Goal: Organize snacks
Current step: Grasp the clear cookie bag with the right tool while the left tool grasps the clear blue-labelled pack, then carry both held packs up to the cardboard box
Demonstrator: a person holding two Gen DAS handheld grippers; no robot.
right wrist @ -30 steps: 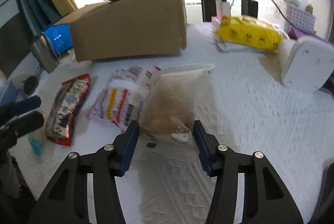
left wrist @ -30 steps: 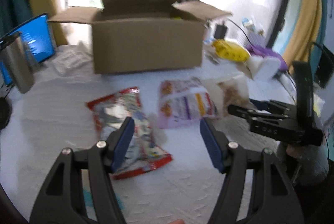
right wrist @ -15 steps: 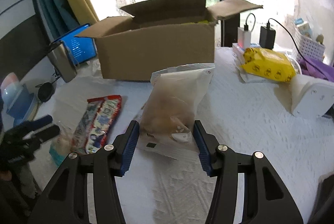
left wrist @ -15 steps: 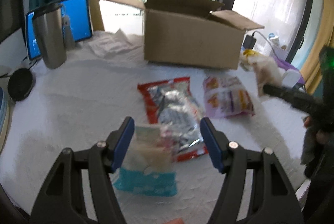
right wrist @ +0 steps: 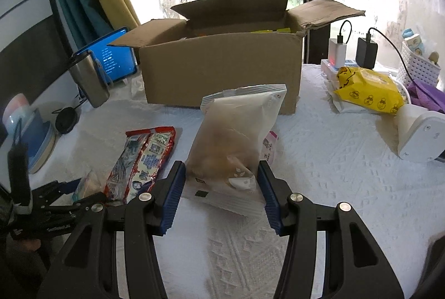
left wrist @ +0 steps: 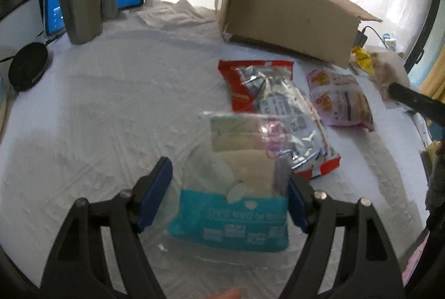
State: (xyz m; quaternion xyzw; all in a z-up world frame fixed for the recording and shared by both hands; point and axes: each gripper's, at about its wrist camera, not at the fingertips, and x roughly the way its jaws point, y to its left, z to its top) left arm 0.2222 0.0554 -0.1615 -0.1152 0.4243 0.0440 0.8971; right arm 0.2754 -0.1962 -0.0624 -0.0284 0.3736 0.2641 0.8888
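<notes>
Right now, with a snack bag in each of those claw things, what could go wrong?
1. The left gripper is opening around the teal bag; its fingers may not be gripping it yet, so lifting now could leave it behind.
2. The right gripper pinches the tan bag only at its bottom; the tall top could flop or catch the cardboard box flaps.

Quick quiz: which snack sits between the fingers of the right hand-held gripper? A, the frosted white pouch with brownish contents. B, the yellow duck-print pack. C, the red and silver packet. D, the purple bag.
A: the right hand-held gripper is clamped on the frosted white pouch, lifted in front of the cardboard box, while the red and silver packet lies on the table.
</notes>
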